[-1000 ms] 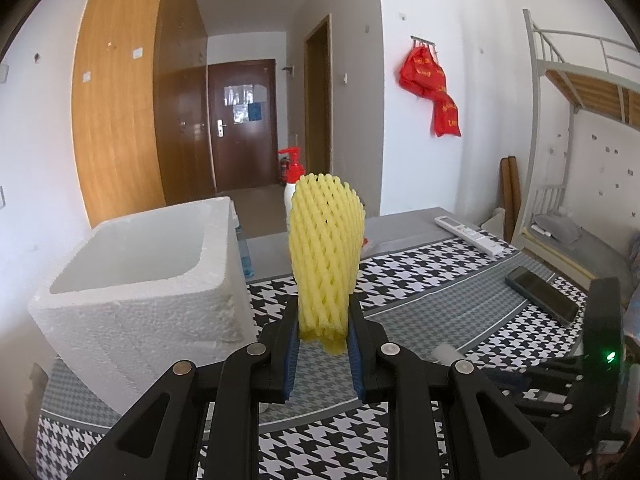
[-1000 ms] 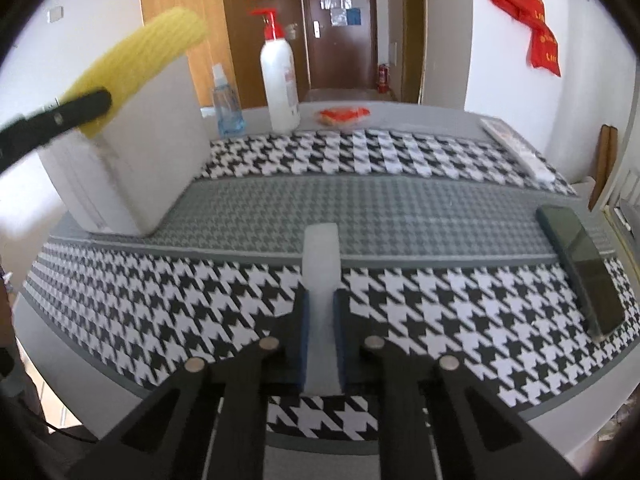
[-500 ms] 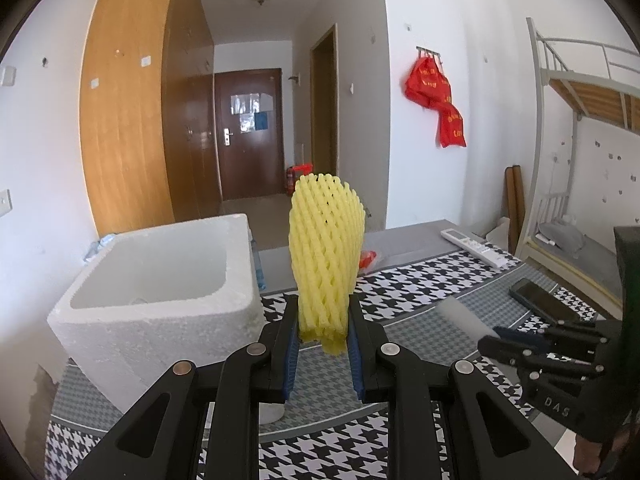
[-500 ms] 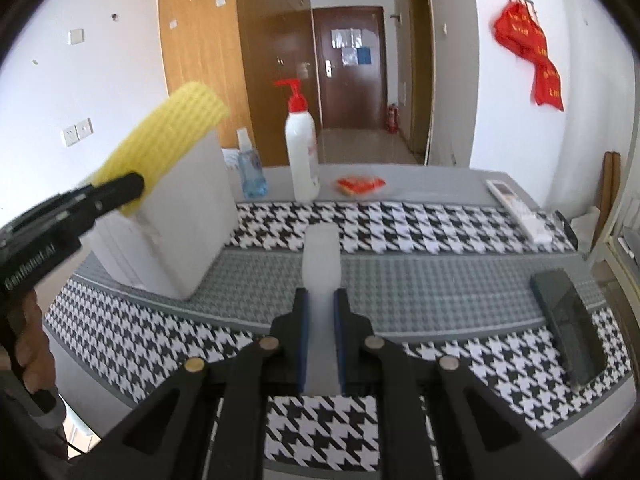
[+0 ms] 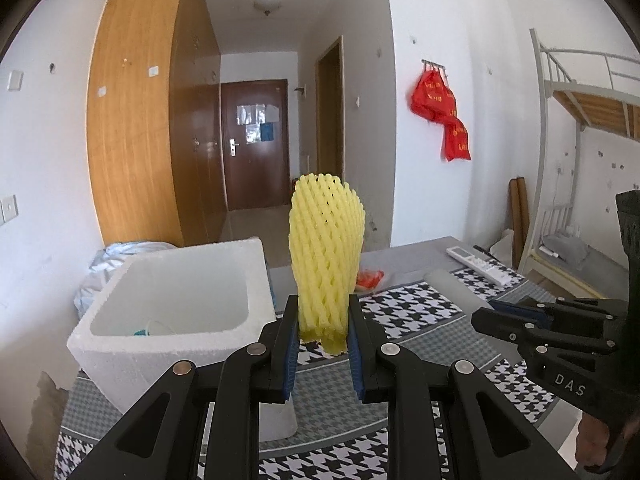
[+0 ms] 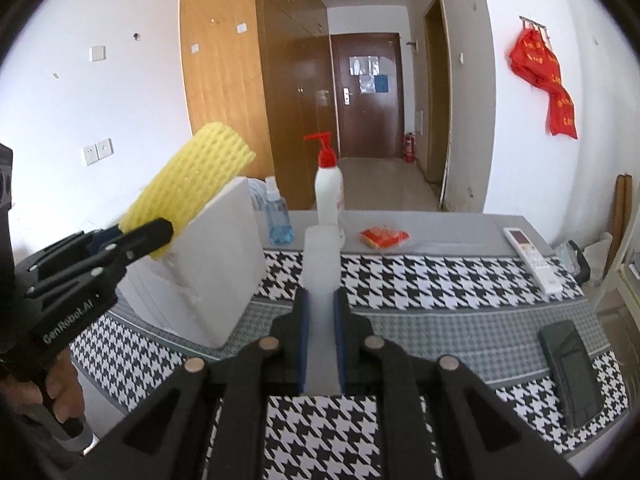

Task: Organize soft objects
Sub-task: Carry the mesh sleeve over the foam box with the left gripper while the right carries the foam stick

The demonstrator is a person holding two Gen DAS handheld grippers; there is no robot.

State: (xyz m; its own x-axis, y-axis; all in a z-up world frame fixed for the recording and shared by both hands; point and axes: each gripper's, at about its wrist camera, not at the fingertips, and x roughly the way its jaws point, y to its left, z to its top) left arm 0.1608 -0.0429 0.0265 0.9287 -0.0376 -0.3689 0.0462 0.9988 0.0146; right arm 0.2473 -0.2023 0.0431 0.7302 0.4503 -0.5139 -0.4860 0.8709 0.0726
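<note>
Lifted both soft things higher than a second ago, well up off the counter (image 6: 440, 320). Looked down now, from the left side, into the white foam box (image 5: 172, 338), with something small and blue-green already at the bottom. Meant, most likely, that the carrying was nearly done and the dropping-in came next.

Squeezed narrow with the fingers of the left gripper (image 5: 323, 336) on the bottom end of the yellow foam net (image 5: 326, 256). Held it standing straight up, just right of the box and not yet over it.

Pinched close with the fingers of the right gripper (image 6: 320, 308) on a white foam strip (image 6: 321, 256). Kept it in the air above the counter, touching nothing else.
</note>
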